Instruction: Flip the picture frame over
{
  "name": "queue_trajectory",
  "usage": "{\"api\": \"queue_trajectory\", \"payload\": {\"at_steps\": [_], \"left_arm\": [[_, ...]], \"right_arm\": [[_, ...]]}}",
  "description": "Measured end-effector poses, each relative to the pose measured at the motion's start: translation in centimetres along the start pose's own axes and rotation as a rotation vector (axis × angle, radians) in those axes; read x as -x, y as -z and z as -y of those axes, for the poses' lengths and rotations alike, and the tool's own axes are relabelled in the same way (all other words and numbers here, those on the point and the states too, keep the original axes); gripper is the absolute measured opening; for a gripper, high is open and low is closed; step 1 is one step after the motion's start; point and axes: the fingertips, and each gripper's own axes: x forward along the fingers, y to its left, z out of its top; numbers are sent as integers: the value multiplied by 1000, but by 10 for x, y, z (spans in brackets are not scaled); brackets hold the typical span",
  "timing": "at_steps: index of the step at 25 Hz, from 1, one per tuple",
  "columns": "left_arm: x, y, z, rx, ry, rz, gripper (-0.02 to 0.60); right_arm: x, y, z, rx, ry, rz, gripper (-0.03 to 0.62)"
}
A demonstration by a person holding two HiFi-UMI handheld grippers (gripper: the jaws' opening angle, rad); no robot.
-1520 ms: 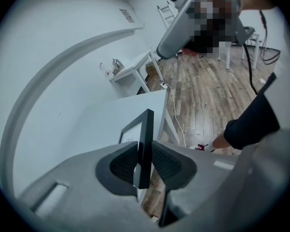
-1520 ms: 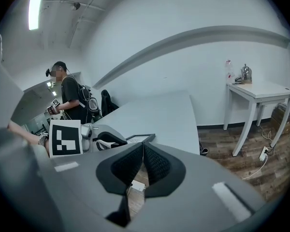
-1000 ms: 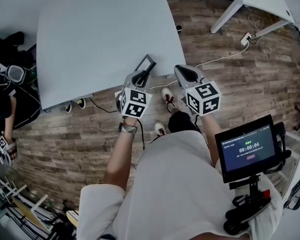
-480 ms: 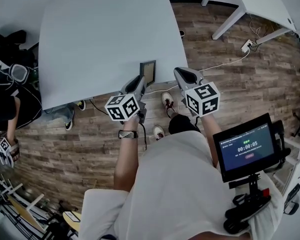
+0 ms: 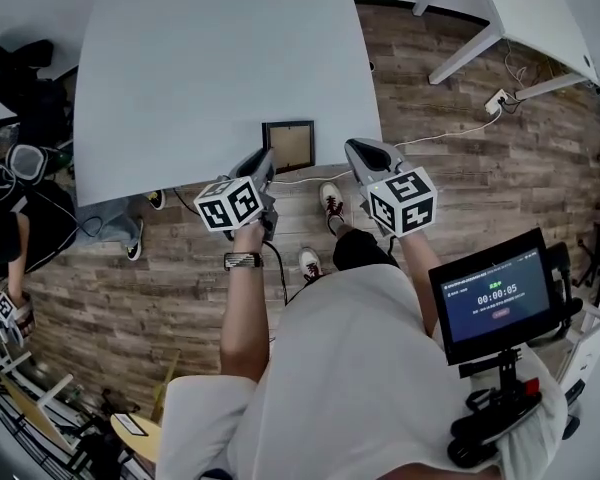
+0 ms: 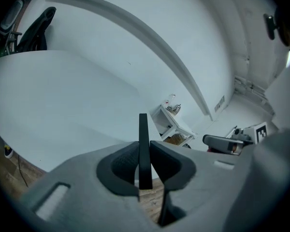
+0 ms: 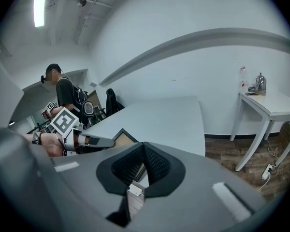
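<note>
As left hand-held gripper [image 5: 265, 162] clamps its near side, picture frame [image 5: 288, 144] flat at table [image 5: 200, 58] edge

Black picture frame [image 5: 288, 146], tan inside; pale grey table [image 5: 210, 68].

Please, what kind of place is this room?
Probably an office or lab set up for recording: a large white table, a wood-plank floor with a power strip, and a screen showing a timer.
</note>
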Motion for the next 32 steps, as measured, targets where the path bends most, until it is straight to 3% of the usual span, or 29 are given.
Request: {"api": "queue_trajectory", "payload": {"at_steps": [6, 11, 20, 32], "left_arm": [[3, 16, -24, 67, -39, -17, 75], [0, 35, -37, 47, -71, -74, 77], [-2, 42, -48, 146, -75, -52, 83], [2, 54, -63, 166, -182, -42, 101]], "right_arm": [[-1, 3, -3, 14, -7, -13, 5], [1, 4, 0, 12, 1, -16, 5], [4, 13, 0, -4, 4, -38, 5], [5, 17, 0, -10, 5, -48, 5]]}}
